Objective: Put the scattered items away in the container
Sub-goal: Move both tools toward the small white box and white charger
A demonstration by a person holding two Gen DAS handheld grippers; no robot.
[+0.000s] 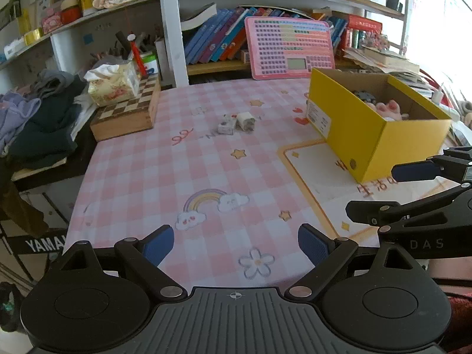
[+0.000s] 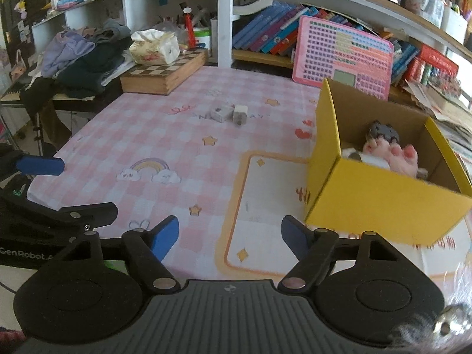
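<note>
Right wrist view: the yellow cardboard box hides part of its contents (pink paw toy visible). Two small whitish blocks are blurry on the desk. Each hand-held gripper, left and right, gapes empty.

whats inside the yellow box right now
The yellow box holds a pink paw-shaped plush with a dark grey round thing behind it. The near wall covers the floor of the box, so anything lying lower down cannot be seen.

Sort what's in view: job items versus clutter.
Job: two small white blocks on the cloth; yellow box, with pink plush paw and dark toy inside.
Clutter: chessboard box, tissue box, pink keyboard toy, clothes pile, books.
</note>
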